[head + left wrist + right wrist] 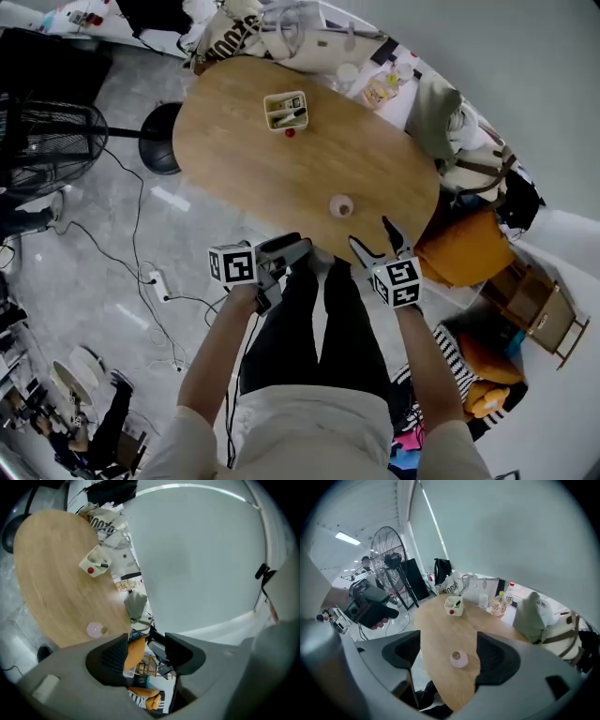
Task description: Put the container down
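Observation:
A white container (pixel 286 111) with small items in it stands upright on the far part of the oval wooden table (pixel 244 169); a red bit (pixel 290 132) lies against its near side. It shows too in the left gripper view as the container (pixel 96 563) and in the right gripper view as the container (pixel 453 605). A small pink round pot (pixel 341 206) sits near the table's front edge. My left gripper (pixel 291 258) (pixel 145 656) hangs open and empty off the near edge. My right gripper (pixel 375 239) (pixel 449 651) is open, empty, short of the pink pot (pixel 459 658).
A standing fan (pixel 47 131) and cables with a power strip (pixel 157 281) are on the floor at left. Bottles (pixel 501 603), a grey bag (pixel 534 616) and other bags crowd the table's far side. An orange cushion (pixel 464 246) lies at right. My legs are under the near edge.

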The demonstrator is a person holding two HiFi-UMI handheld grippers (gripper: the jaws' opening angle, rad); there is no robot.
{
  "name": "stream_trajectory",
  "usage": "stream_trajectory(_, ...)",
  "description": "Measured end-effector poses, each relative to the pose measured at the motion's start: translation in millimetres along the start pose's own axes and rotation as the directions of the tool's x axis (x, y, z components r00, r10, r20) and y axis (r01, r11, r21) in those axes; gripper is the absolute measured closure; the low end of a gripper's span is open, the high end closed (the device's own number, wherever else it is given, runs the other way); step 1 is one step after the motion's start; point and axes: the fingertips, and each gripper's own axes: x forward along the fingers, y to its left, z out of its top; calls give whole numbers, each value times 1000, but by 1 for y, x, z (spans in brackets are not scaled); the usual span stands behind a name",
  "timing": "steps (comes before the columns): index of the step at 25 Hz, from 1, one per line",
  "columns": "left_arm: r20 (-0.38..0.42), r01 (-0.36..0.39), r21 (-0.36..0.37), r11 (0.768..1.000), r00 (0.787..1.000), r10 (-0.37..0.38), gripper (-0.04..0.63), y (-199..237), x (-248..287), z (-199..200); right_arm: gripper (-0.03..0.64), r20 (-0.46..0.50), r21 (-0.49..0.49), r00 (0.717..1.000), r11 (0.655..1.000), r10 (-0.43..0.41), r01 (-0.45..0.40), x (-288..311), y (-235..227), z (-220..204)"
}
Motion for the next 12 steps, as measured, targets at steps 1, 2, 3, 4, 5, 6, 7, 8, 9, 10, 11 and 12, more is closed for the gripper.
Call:
stream_trajectory(1,8,-12,30,999,1000,12,361,-12,-6,2,253,10,12,1000,1000,-11,11,-16,0,9)
stream_trajectory(2,17,-23,62,998,1000,22,379,-25,-12,5,276,21,25,999,999,-25,24,-31,0,18)
stream_trajectory(3,24,-29,95,995,999,27,396,-38,-18,8,293,34,40,999,998,-41,39,-46,0,26)
stream_trajectory(4,26,-31,128,991,999,28,407,-51,-23,11,311,47,56,997,997,-59,56,-60,-1,35)
stream_trajectory(5,25,-32,161,986,999,28,414,-64,-29,13,337,61,71,995,995,-75,71,-74,1,44)
stream_trajectory(6,25,-33,192,981,999,29,421,-76,-37,14,360,73,80,994,994,-86,80,-88,4,53)
stream_trajectory(7,28,-36,222,974,999,31,428,-90,-45,14,373,84,84,992,993,-90,83,-103,10,60)
stream_trajectory(8,34,-40,251,967,999,33,438,-103,-53,14,377,93,83,991,993,-92,85,-117,17,67)
stream_trajectory(9,43,-47,282,958,998,36,448,-117,-61,14,382,103,79,990,993,-94,86,-131,24,74)
stream_trajectory(10,54,-58,316,947,998,43,459,-130,-68,14,393,115,74,989,993,-95,87,-144,30,81)
stream_trajectory(11,66,-73,351,933,996,53,470,-142,-76,13,409,129,70,987,994,-96,88,-158,37,87)
stream_trajectory(12,79,-89,388,917,995,63,484,-154,-83,13,423,142,65,985,994,-97,88,-171,45,93)
